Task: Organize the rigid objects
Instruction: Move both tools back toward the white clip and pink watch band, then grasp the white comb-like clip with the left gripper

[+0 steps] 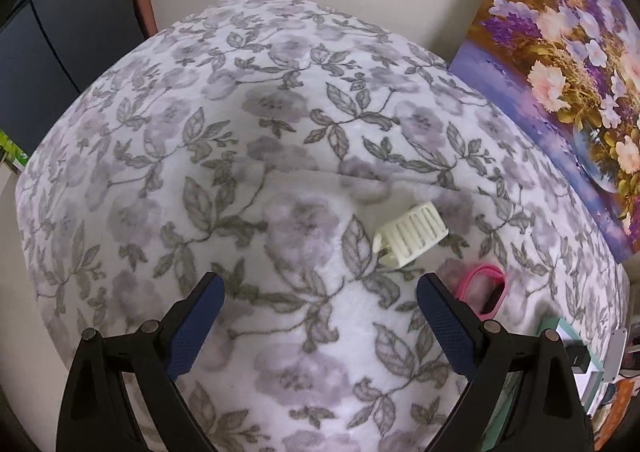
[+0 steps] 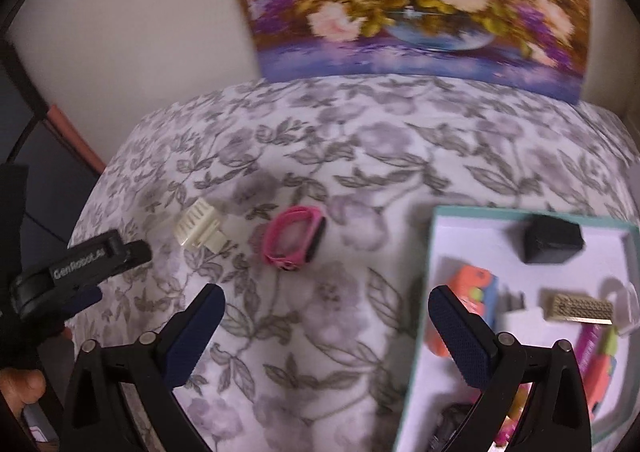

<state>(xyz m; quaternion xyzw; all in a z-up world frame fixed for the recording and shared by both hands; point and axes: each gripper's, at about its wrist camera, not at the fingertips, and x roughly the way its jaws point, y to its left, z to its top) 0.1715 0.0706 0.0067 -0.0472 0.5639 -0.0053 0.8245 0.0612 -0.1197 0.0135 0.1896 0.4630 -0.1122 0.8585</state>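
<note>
Left wrist view: left gripper point(image 1: 320, 304) jaws wide apart, holding nothing, over floral blanket point(image 1: 200, 171); cream slotted plastic part point(image 1: 410, 234) right of centre; pink wristband point(image 1: 482, 290) lower right.
Right wrist view: right gripper point(image 2: 325, 316) jaws wide apart, empty; wristband centre; teal-rimmed box point(image 2: 436, 252) at right holds black cube point(image 2: 552, 244).

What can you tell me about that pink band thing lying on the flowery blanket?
The pink band looks like a small wristband of soft rubbery plastic, closed into a loop, with a dark oblong piece set into one side. It lies on its side on the floral blanket, alone, touching only the fabric. A cream slotted plastic piece sits apart to its left, and the teal-rimmed box is to its right. Neither pair of tongs touches it.
</note>
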